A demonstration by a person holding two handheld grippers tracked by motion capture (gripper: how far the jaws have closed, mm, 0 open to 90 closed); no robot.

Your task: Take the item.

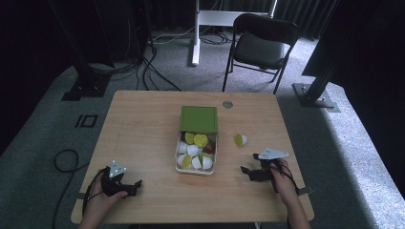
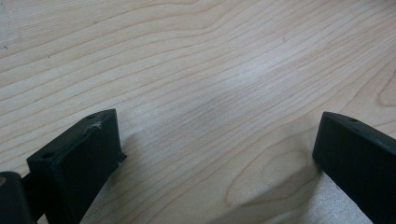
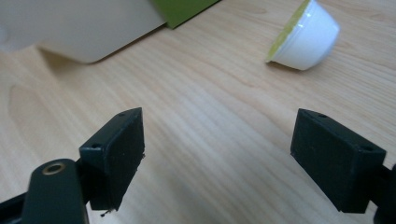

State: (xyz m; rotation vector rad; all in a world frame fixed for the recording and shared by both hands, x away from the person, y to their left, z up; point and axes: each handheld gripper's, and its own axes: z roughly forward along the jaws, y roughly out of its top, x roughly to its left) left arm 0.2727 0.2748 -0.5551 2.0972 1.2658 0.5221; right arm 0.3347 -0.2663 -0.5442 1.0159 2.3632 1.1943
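Capsule (image 1: 240, 140), white with a yellow-green lid, is seen lying on its side on the tabletop (image 1: 143, 124), just right of the white box (image 1: 213, 160) of capsules whose green lid (image 1: 198, 119) is folded back on the far side. Nearer and further right, the right gripper (image 1: 250, 163) is held with its jaws wide and nothing between them. At the near left corner, the left gripper (image 1: 138, 185) is likewise spread wide over bare wood.

black tongs (image 1: 252, 163) with blocky screw-holed jaws, grey three-cornered top plates and trailing black cables.
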